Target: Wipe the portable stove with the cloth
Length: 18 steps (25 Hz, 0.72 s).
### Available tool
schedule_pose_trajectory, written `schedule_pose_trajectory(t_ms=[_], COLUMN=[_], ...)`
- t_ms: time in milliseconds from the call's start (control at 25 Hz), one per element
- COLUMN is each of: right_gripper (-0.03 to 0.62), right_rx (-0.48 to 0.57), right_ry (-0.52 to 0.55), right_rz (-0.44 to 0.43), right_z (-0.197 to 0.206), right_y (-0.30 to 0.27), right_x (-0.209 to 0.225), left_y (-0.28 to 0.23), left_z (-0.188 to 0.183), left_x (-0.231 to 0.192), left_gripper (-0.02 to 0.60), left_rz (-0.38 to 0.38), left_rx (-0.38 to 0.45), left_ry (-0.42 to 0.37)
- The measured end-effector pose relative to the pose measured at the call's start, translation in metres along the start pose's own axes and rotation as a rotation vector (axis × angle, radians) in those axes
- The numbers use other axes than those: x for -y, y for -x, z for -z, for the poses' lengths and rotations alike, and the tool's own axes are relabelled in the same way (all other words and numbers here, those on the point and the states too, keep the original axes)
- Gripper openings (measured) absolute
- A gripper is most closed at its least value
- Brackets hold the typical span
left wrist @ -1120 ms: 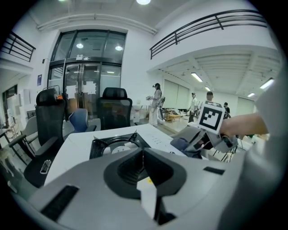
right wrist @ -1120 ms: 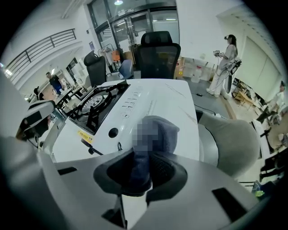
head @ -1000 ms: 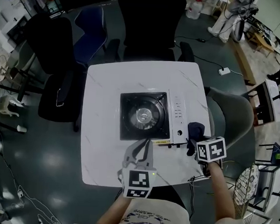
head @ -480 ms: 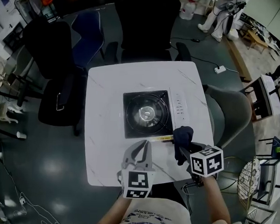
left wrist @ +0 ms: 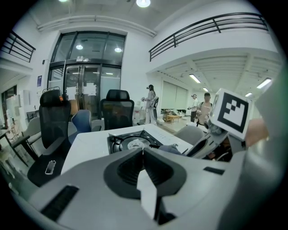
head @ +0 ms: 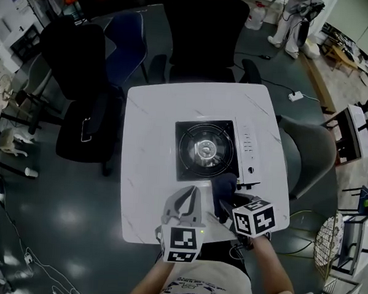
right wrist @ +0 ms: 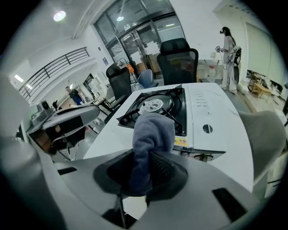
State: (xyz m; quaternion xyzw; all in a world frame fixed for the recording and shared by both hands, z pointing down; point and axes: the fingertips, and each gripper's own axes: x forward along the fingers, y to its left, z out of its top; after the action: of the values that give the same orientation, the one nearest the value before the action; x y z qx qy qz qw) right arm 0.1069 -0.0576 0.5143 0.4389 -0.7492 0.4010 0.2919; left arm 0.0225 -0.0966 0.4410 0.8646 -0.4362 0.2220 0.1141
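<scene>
The portable stove (head: pixel 206 150), black burner top with a white control panel on its right, sits mid-table on the white table (head: pixel 146 172). My right gripper (head: pixel 228 204) is shut on a dark blue-grey cloth (head: pixel 223 189), which hangs at the stove's near edge. In the right gripper view the cloth (right wrist: pixel 151 134) stands bunched up between the jaws, just short of the stove (right wrist: pixel 167 104). My left gripper (head: pixel 192 192) is shut with nothing in it, over bare table beside the cloth. In the left gripper view its jaws meet in front of the stove (left wrist: pixel 130 143).
Black office chairs (head: pixel 205 37) stand at the table's far side and left, a blue chair (head: pixel 125 33) at the far left corner, a grey chair (head: pixel 310 153) at the right. A power strip (head: pixel 295 95) and cable lie on the floor. People stand far off.
My right gripper has carried the cloth left, from beside the stove's control panel corner to the stove's near edge. The left gripper has stayed where it was, shut.
</scene>
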Motion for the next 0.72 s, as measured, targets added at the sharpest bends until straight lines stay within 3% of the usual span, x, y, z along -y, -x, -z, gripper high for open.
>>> schedule_pose_trajectory(t_ms=[720], right_gripper=[0.095], right_rx=[-0.128], right_ry=[0.042], right_rz=[0.052], right_z=[0.024], right_y=[-0.066], right_x=[0.008], left_y=[0.004], left_z=[0.015], left_x=[-0.025], left_gripper=[0.021], left_rz=[-0.045], left_rx=[-0.021], left_ry=[0.038])
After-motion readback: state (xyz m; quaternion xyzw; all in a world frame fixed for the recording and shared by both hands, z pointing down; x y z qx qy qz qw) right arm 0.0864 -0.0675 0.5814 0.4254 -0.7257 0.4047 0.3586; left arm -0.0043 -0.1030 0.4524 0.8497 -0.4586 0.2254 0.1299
